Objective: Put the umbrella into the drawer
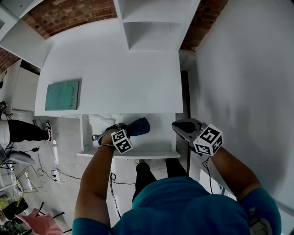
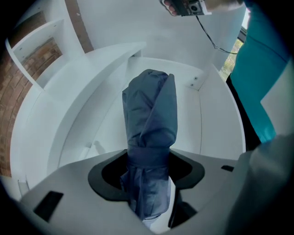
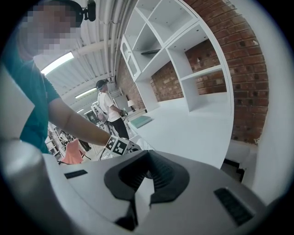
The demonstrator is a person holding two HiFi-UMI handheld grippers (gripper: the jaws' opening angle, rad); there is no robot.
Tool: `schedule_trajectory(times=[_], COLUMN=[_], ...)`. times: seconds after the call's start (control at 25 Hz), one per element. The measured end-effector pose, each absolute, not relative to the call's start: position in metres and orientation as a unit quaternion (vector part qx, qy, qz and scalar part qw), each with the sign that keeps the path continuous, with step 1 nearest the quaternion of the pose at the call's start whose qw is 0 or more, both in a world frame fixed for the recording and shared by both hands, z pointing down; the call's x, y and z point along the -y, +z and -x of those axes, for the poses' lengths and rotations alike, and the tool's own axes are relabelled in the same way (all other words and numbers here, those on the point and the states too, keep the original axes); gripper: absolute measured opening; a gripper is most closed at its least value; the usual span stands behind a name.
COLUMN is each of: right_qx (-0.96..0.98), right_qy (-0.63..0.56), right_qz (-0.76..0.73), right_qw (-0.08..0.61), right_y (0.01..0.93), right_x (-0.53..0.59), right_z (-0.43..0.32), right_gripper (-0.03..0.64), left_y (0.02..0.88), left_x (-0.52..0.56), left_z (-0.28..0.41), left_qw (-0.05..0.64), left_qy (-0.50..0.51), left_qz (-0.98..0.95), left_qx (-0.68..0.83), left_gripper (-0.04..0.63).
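While the left gripper (image 2: 147, 170) holds the umbrella (image 2: 151, 114) inside the open drawer (image 1: 161, 133), only release seems left; the right gripper (image 3: 146, 176) is closed and empty.

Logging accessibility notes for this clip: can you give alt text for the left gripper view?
The left gripper grips a folded dark blue umbrella, its end pointing down into an open white drawer. The right gripper shows at the top edge.

Grey left claw (image 2: 149, 172) points steeply down, jaws clamped on the dark blue folded umbrella (image 2: 151, 110), bare left forearm (image 1: 94, 183) stretched forward. Grey right claw (image 3: 148, 158) over on the right: jaws together, empty, tilted slightly down.
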State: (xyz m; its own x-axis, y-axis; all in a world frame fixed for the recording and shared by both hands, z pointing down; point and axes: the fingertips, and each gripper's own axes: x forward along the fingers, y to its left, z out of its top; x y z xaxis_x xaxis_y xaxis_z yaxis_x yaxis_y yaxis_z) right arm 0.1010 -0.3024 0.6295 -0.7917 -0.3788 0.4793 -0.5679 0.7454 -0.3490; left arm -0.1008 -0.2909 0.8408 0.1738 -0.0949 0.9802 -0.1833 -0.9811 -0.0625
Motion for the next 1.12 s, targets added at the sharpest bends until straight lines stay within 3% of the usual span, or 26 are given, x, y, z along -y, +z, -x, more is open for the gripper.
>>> schedule_trajectory(times=[0.84,1.12], right_qx=[0.909,0.912], right_qy=[0.261,0.251], right_qz=[-0.253,-0.252], right_qw=[0.203,0.203], right_y=[0.647,0.635], right_x=[0.294,0.292], right_z=[-0.104,-0.099], right_gripper=[0.023,0.023], left_y=[0.884,0.865], left_x=[0.287,0.286], left_z=[0.098,0.091], left_qw=[0.057,0.041], left_qy=[0.658,0.643], left_qz=[-0.746,-0.758], left_qx=[0.087,0.106], left_gripper=[0.264,0.309])
